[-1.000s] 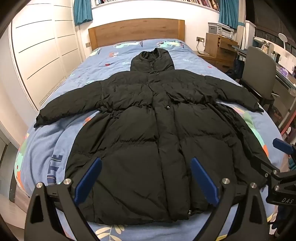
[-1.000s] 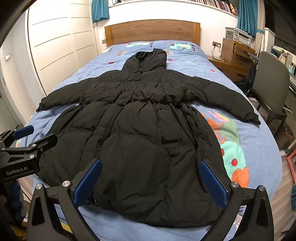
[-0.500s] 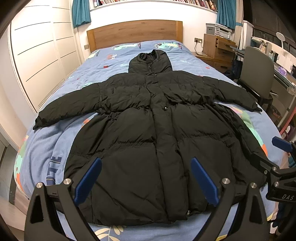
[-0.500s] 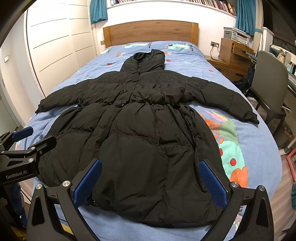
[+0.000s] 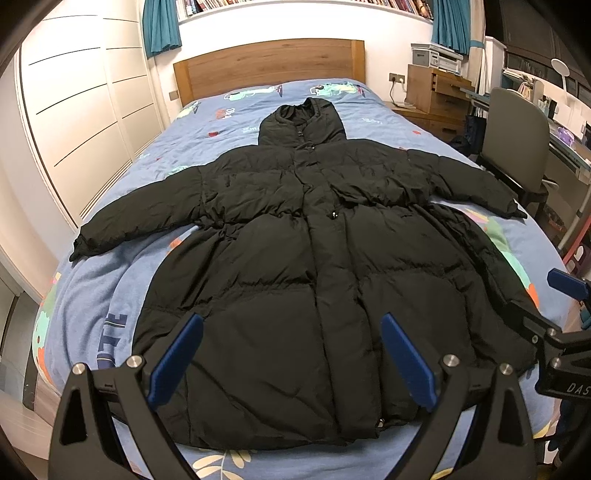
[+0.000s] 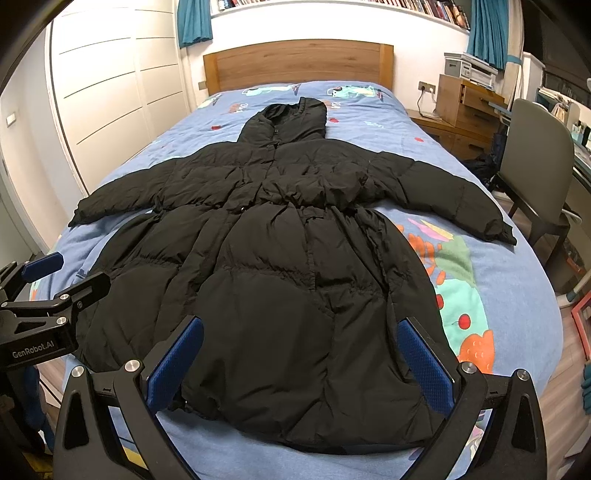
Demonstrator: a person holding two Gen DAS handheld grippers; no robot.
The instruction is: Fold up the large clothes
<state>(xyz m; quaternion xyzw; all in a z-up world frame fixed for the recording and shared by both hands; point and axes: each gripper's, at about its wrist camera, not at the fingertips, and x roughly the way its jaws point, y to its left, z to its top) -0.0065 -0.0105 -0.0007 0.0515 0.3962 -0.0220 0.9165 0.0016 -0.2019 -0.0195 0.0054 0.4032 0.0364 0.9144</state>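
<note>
At the bottom of the left wrist view the left gripper [image 5: 291, 354] hangs with its blue-padded fingers spread wide, nothing between them, poised over the hem of the black puffer coat [image 5: 314, 266]. The right gripper [image 6: 301, 356] fills the bottom of the right wrist view in the same way, released and empty, above the hem on the other side. Each gripper also shows at the edge of the other's view: the right one low at the right edge, the left one low at the left edge.

The coat lies face up across the blue patterned bedspread [image 6: 498, 295], taking up the centre of both frames. Its hem is nearest the foot of the bed, its front closed down the middle, with the waist gathered. The left sleeve [image 5: 136, 218] stretches towards the left of the frame, the right sleeve [image 6: 454, 199] towards the right, both flat on the bedspread. The hood [image 5: 301, 122] points towards the upper centre.

Beyond the hood stands the wooden headboard [image 5: 269, 70]. White wardrobe doors [image 5: 85, 110] fill the upper left. At the upper right a wooden drawer unit [image 6: 465, 107] carries a printer [image 6: 469, 68], and a grey chair [image 6: 535, 158] stands just beside the bed's right edge. Teal curtains [image 6: 194, 20] hang at the top.
</note>
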